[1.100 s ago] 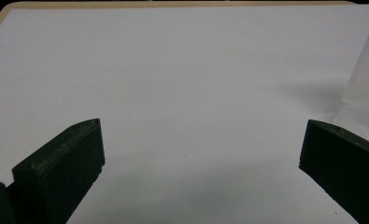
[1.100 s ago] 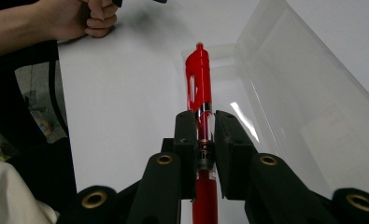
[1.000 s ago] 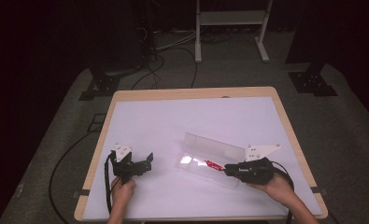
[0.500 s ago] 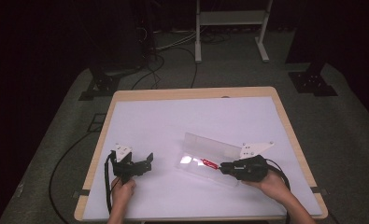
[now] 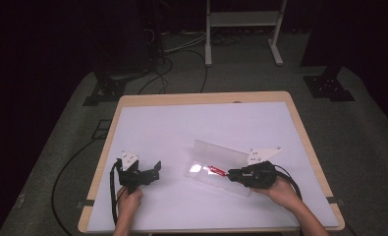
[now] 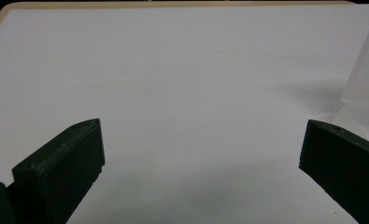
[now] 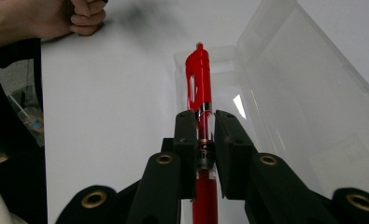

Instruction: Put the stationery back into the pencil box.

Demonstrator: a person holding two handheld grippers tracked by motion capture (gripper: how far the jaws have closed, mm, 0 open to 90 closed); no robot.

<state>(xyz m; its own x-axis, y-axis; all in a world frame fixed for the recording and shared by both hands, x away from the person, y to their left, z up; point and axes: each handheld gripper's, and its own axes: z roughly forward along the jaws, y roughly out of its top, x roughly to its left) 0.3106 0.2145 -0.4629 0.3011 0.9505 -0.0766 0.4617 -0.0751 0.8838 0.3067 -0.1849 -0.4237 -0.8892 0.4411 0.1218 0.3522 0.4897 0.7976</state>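
Observation:
A red pen is clamped between the jaws of my right gripper, its clip end pointing forward over a clear plastic case. From above, the red pen hangs over the open clear case, with the right gripper shut on it at the table's front right. My left gripper rests at the front left on the white table top, jaws wide apart with nothing between them. The left gripper faces bare table, and the case's corner shows at the right edge.
The white table has a wooden rim. The case lid stands open, tilted toward the back. A person's clenched hand shows far off in the right gripper view. Cables and metal stand legs lie on the floor beyond the table.
My right gripper has slid leftward with the red pen, carrying it farther over the open case. The left gripper has stayed in place.

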